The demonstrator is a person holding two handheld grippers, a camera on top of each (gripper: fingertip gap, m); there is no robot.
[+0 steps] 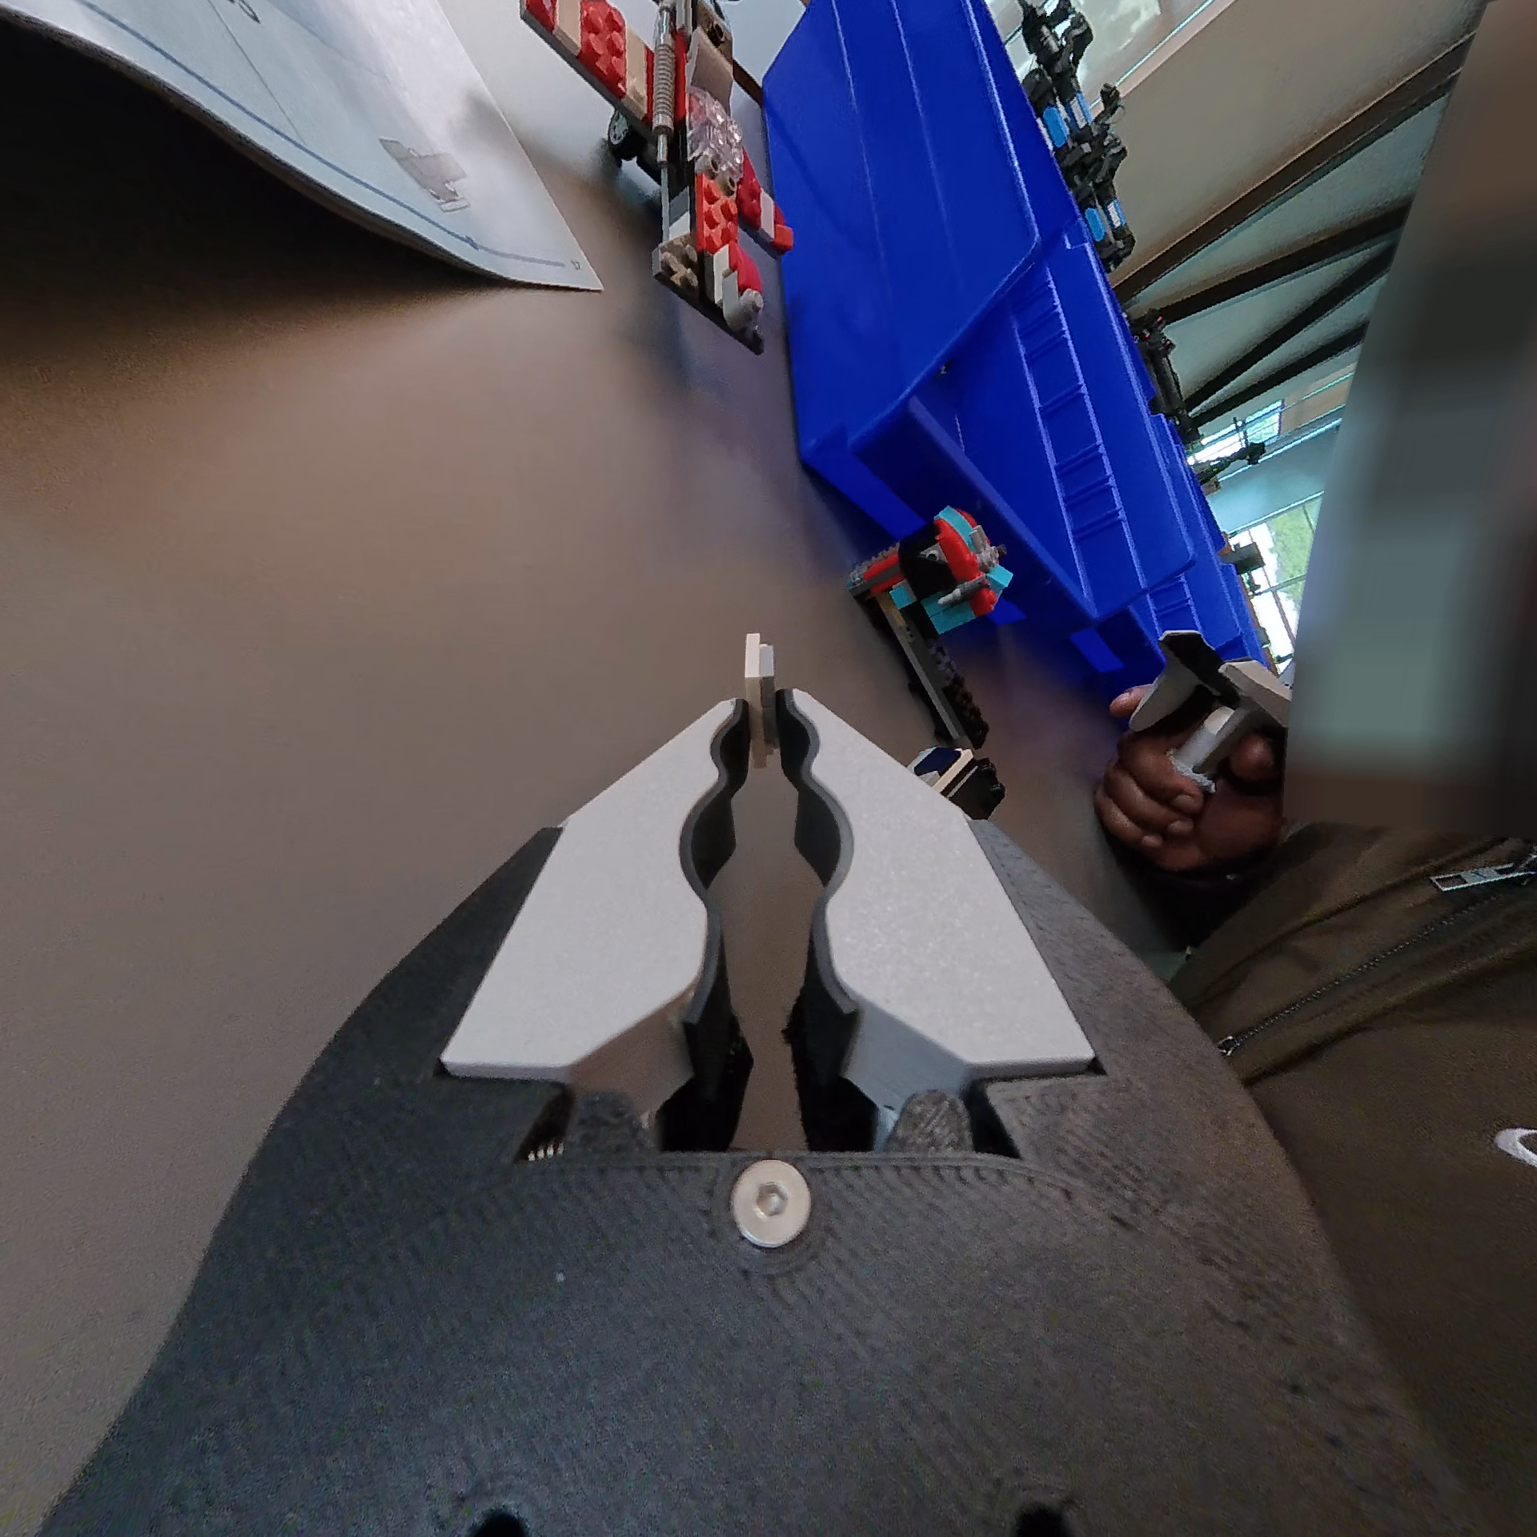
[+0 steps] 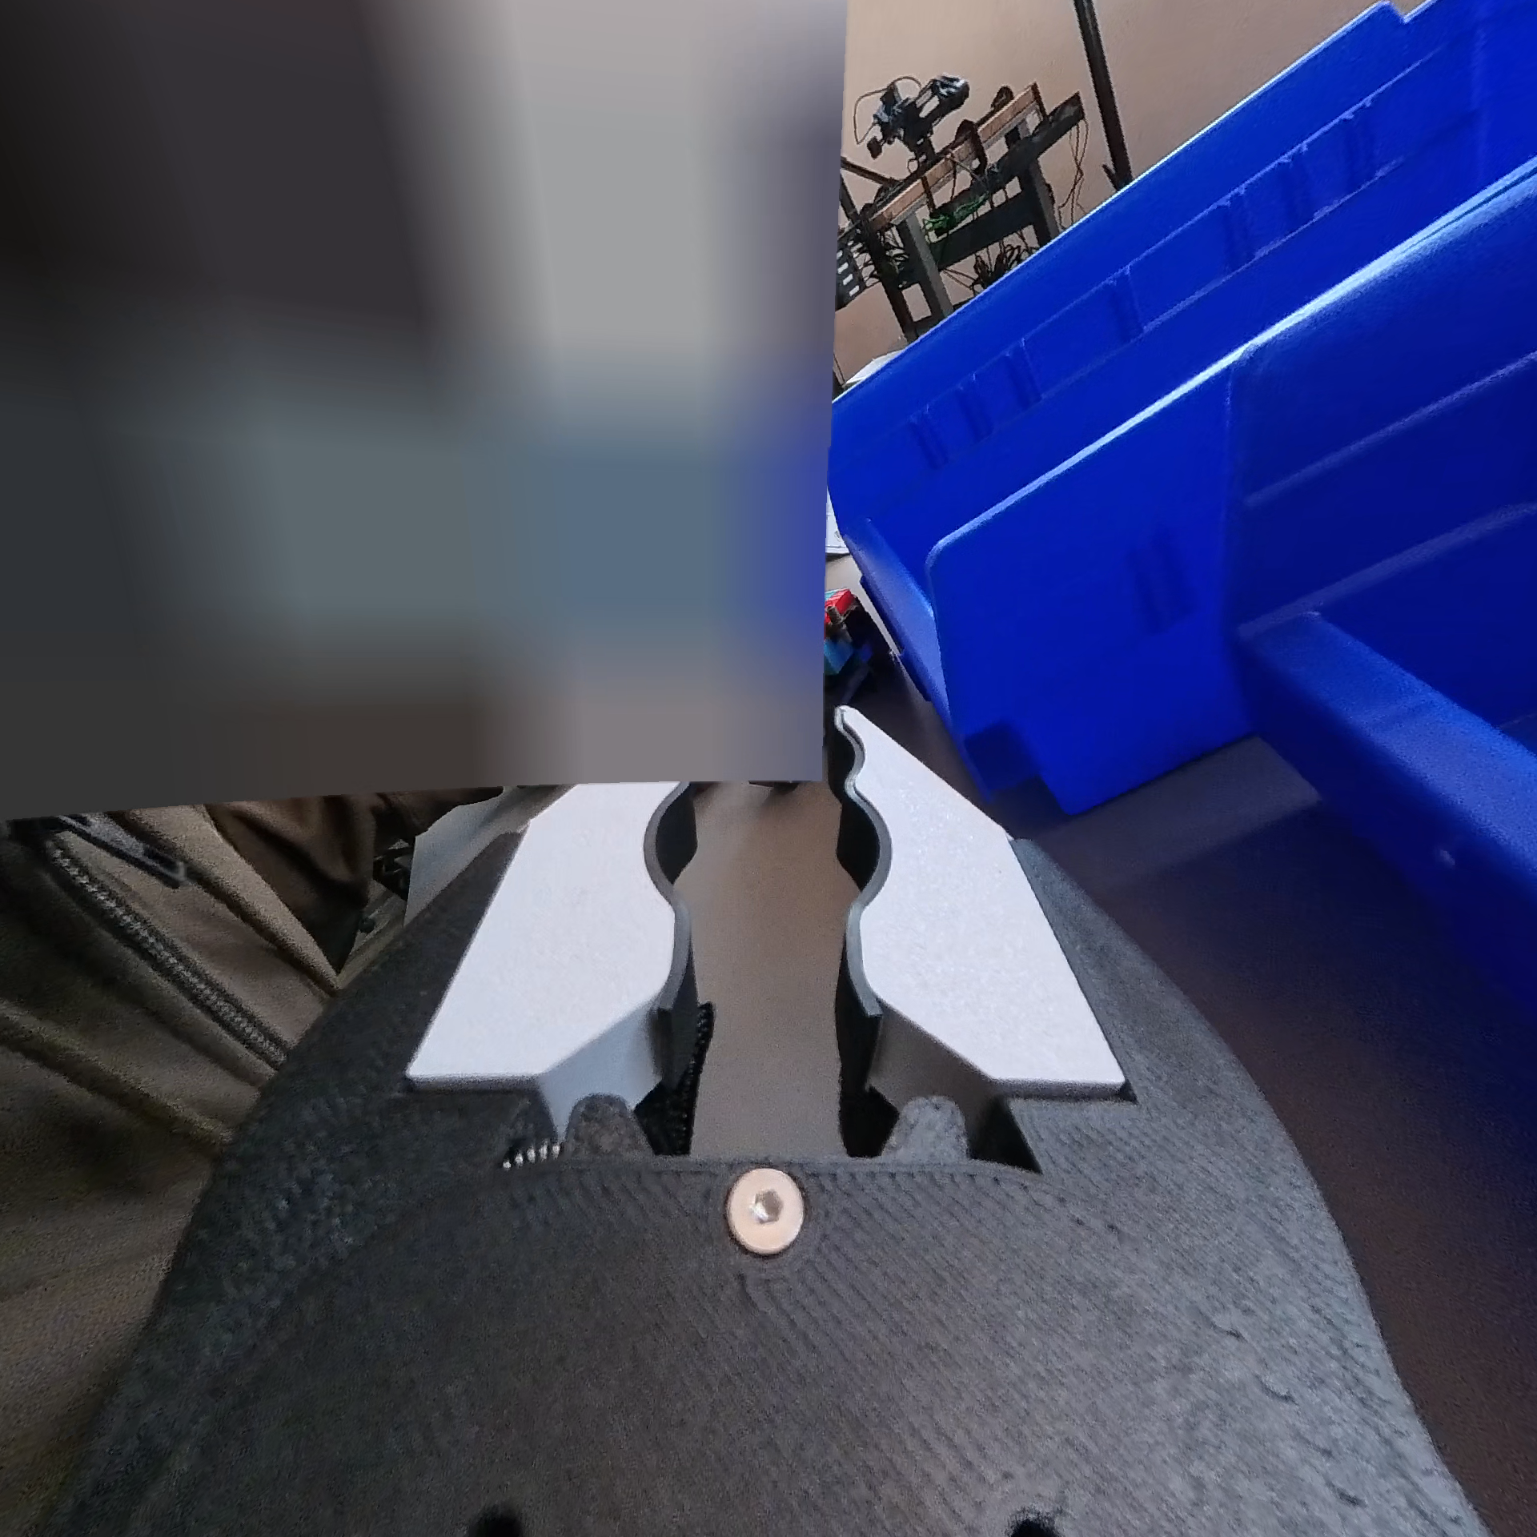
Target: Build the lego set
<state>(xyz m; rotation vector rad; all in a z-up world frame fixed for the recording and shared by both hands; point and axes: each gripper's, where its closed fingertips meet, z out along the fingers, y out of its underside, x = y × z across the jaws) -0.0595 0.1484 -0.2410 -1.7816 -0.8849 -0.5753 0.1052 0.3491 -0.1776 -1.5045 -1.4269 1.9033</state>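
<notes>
The left gripper (image 1: 758, 707) is pinching two thin plates (image 1: 759, 678), one cream and one grey, stacked face to face and standing on edge, with both fingertips pressing on their flat sides. Only the lower part of the plates is sitting between the tips; the rest is sticking out past them over the brown table (image 1: 333, 582). With so little of them clamped, the plates are at risk of pivoting or sliding out if the gripper is tilted or bumped, and the two may also be shearing apart, since nothing shows how firmly they are joined.

Just to the right, a small black and white piece (image 1: 965, 778) is lying on the table, and beyond it a red, teal and black brick model (image 1: 948, 574) is standing against the blue bins (image 1: 956, 249). A swing to that side could be knocking either one over.

The right gripper (image 2: 761, 748) is resting near the person's jacket (image 2: 166, 956) with its jaws standing apart; one fingertip is hidden behind a blurred patch, so whether anything lies at the tips is not clear. A hand (image 1: 1181, 798) is wrapping its handle.

Farther off, a red and grey brick assembly (image 1: 707, 166) and an open booklet (image 1: 333, 125) are lying on the table.
</notes>
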